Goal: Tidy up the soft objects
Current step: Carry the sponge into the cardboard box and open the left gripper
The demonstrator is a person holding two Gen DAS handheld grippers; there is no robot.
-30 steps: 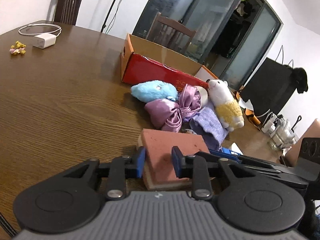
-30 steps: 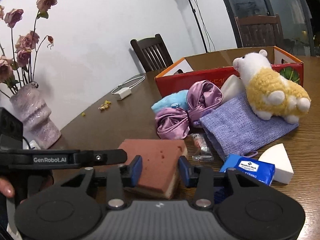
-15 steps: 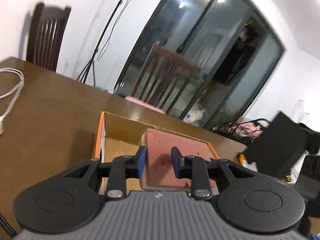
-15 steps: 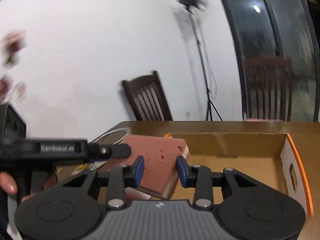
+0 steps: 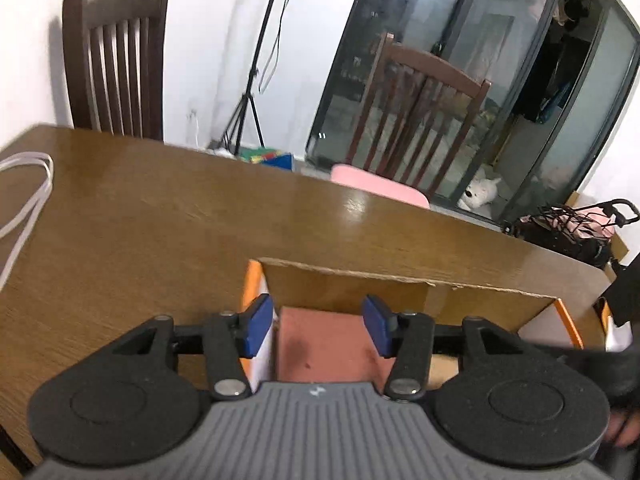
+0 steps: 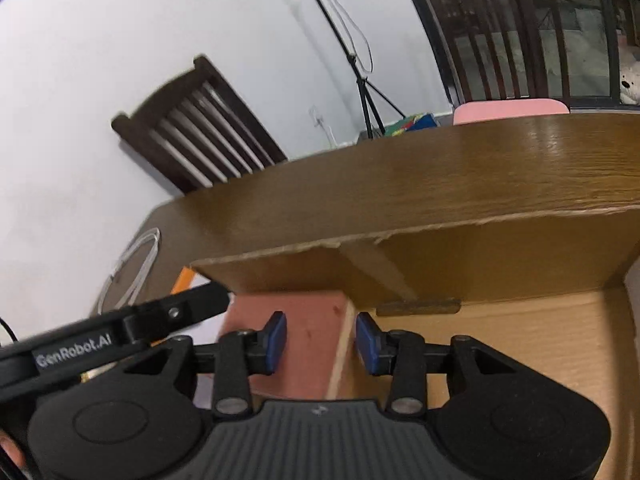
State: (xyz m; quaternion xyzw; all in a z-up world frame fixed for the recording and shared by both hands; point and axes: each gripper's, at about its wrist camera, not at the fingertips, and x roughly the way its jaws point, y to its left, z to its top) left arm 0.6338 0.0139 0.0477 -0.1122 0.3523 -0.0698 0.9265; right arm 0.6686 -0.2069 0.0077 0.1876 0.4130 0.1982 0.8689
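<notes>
Sponge (image 5: 324,344) lies in the box (image 5: 360,284) at 6 o'clock, left claw (image 5: 318,324) spread, clear of it. Right view: right claw (image 6: 320,338) parted astride the sponge's edge; withdrawal could snag it, dragging it out.

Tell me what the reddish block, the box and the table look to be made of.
Block: likely sponge foam, matte, with small pits and a paler layer along its edge.
Box: raw cardboard, brown with a ragged torn rim.
Table: wood or wood veneer, glossy, with visible grain.

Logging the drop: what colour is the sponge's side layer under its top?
Pale tan beneath a brick-red top; the sponge shows it best in the right wrist view.
</notes>
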